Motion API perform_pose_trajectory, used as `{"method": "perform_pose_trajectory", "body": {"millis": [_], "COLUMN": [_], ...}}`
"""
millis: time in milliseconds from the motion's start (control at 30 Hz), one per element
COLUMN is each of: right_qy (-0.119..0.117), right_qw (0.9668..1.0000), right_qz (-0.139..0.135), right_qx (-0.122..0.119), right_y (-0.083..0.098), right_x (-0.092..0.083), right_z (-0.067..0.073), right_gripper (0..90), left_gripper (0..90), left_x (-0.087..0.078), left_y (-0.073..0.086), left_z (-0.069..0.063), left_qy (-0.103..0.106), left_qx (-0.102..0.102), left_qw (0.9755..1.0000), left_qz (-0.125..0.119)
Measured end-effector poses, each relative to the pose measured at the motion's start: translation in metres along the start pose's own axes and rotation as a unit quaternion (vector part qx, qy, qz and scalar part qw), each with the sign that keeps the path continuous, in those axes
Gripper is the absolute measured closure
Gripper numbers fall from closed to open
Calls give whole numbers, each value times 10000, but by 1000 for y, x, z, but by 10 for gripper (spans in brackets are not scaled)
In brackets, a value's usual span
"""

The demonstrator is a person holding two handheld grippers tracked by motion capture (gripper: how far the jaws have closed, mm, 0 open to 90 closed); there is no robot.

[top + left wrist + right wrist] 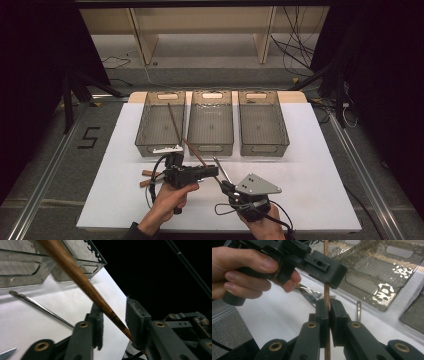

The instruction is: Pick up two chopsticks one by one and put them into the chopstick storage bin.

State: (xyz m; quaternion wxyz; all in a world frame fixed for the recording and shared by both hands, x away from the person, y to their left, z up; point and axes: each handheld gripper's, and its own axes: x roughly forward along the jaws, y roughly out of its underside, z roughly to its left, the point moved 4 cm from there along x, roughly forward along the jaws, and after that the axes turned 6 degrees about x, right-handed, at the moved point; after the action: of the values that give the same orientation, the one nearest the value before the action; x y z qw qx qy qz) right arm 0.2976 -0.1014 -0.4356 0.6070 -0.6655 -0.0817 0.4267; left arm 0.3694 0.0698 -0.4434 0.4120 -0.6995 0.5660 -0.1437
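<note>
handover midway, frame centre: my right gripper (329,315) pinches the chopstick (326,290); left gripper (113,320) jaws spread around it, binning left.

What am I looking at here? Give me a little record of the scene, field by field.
setting: white table, three clear bins in a row at its far side
right claw: shut on a brown wooden chopstick
left claw: open, with that chopstick passing between its jaws
left bin: a second stick leans inside it
lying on the table: a metal utensil, flat beside the claws
</note>
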Motion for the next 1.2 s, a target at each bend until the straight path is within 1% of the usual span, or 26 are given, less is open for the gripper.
{"method": "perform_pose_trajectory", "body": {"millis": [67, 100, 133, 167, 200, 233, 267, 333, 400, 467, 533, 600, 667, 700, 733, 767, 800, 867, 1000, 1200], "right_qy": [-30, -45, -54, -68, -92, -91, -113, -159, -180, -206, -185, -194, -151, -136, -97, -34, 25, 95, 165, 243], "right_qw": [10000, 10000, 10000, 10000, 9999, 9999, 9999, 9998, 9997, 9996, 9994, 9993, 9991, 9990, 9989, 9987, 9987, 9984, 9978, 9970], "right_qz": [-50, -50, -38, -37, -23, -16, -13, -28, -70, -57, -95, -83, -77, -84, -83, -80, -77, -55, 14, 52], "right_qx": [21, 25, 22, 38, 55, 59, 85, 73, 165, 197, 263, 325, 383, 425, 455, 493, 494, 555, 647, 727], "right_y": [0, 0, 0, 1, 1, 2, 3, 3, 1, 1, 1, 3, 6, 9, 11, 14, 17, 22, 30, 36], "right_x": [-1, -1, 0, 0, 1, 2, 3, 2, -1, -5, -9, -11, -13, -14, -15, -16, -17, -20, -23, -24], "right_z": [0, 0, 0, 0, 0, 0, 1, 0, -2, -5, -11, -17, -22, -25, -29, -31, -34, -40, -47, -53], "right_gripper": [861, 861, 860, 860, 858, 858, 856, 842, 773, 713, 634, 568, 506, 480, 452, 422, 400, 372, 332, 305], "left_gripper": [736, 753, 773, 800, 829, 841, 843, 846, 846, 847, 846, 846, 846, 846, 846, 846, 846, 846, 846, 846], "left_x": [-1, -2, -2, -2, -3, -3, -3, -5, -9, -14, -20, -26, -32, -35, -38, -40, -44, -51, -64, -82], "left_y": [-1, -1, -1, -2, -2, -2, -3, -3, -6, -10, -14, -19, -25, -28, -31, -34, -37, -45, -60, -87], "left_z": [-1, -1, -2, -4, -5, -7, -8, -7, -5, -3, -1, 0, 2, 4, 6, 8, 10, 13, 19, 28], "left_qy": [152, 215, 294, 410, 516, 463, 462, 551, 450, 403, 283, 131, 64, -21, -107, -190, -288, -440, -675, -992], "left_qx": [-89, -85, -140, -201, -219, -171, -138, -173, -83, -54, 43, 230, 265, 345, 382, 407, 491, 583, 672, 765], "left_qw": [9998, 9997, 9994, 9989, 9984, 9987, 9988, 9982, 9989, 9990, 9994, 9995, 9995, 9993, 9992, 9990, 9984, 9973, 9955, 9921], "left_qz": [-55, -67, -103, -123, -103, -88, -90, -143, -138, -183, -195, -166, -143, -118, -97, -77, -31, 3, 28, 49]}}
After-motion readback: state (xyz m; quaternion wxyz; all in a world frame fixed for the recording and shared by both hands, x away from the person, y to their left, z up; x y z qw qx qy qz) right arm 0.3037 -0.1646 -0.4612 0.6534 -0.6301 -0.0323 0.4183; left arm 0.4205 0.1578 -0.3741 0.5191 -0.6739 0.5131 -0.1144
